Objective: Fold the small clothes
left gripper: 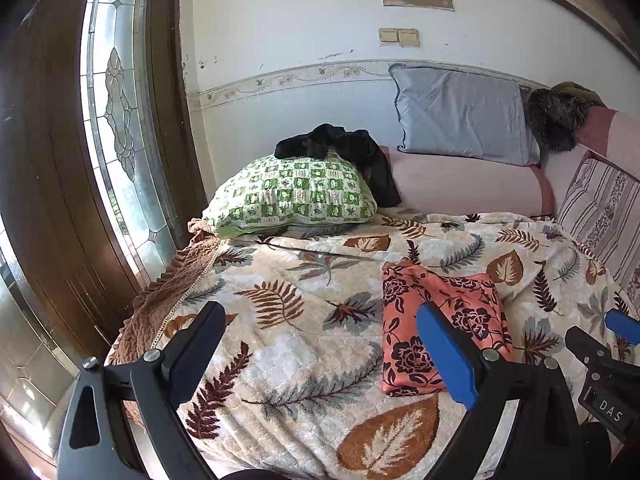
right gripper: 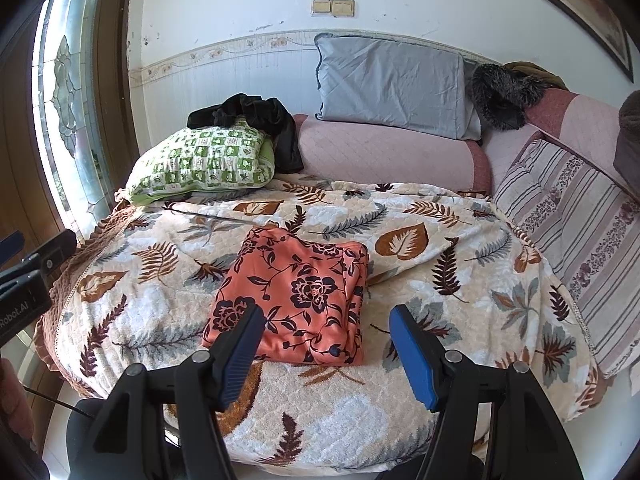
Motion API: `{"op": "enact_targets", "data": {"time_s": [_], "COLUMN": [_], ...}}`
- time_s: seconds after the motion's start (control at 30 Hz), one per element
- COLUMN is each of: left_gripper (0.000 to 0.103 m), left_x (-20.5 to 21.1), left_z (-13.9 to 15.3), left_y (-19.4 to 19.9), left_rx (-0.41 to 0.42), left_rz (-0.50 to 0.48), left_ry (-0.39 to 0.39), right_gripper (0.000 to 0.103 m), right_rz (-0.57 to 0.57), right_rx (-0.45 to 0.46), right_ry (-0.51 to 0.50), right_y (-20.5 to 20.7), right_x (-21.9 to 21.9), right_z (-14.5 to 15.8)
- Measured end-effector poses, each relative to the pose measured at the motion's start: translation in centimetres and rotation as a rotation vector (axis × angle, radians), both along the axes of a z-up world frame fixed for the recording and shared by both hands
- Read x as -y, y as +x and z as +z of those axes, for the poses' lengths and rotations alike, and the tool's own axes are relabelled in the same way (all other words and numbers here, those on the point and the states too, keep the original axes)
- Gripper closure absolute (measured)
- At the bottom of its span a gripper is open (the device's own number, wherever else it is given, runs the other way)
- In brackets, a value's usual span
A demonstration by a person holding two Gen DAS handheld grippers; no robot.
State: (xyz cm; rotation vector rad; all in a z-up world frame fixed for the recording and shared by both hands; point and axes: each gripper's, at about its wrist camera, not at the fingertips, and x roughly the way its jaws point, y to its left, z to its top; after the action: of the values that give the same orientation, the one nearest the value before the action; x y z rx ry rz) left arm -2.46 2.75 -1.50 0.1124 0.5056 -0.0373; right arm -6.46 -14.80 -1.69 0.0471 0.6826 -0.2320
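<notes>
we held the left tool and right tool spread wide and empty above the bed, with the orange floral garment lying as a folded, slightly puffy rectangle at the blanket's centre, toward 12 o'clock from the right tool. its cloth looked thin and slippery against the plush leaf-print blanket, so we judged it best to press the loose 3 o'clock edge flat and square the corners gently.

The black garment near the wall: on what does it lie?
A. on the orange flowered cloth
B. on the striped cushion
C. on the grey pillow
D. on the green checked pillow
D: in the right wrist view the black garment is draped over the top of the green checked pillow, well apart from the folded orange flowered cloth on the leaf-patterned blanket.
</notes>
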Motion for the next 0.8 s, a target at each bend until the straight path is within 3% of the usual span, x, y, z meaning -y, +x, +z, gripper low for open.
{"op": "enact_targets", "data": {"time_s": [0.5, 0.8], "left_gripper": [0.007, 0.007], "left_x": [-0.1, -0.2], "left_z": [-7.4, -6.9], "left_y": [4.6, 4.8], "left_rx": [-0.164, -0.148], "left_rz": [-0.004, -0.006], "left_ry": [-0.029, -0.005], "right_gripper": [0.034, 0.034], "right_rz": [-0.025, -0.023], "right_rx": [-0.123, -0.126], "right_ry": [0.071, 0.09], "right_y": [3.9, 4.8], "right_x": [2.4, 2.7], "right_z": [-6.5, -6.9]}}
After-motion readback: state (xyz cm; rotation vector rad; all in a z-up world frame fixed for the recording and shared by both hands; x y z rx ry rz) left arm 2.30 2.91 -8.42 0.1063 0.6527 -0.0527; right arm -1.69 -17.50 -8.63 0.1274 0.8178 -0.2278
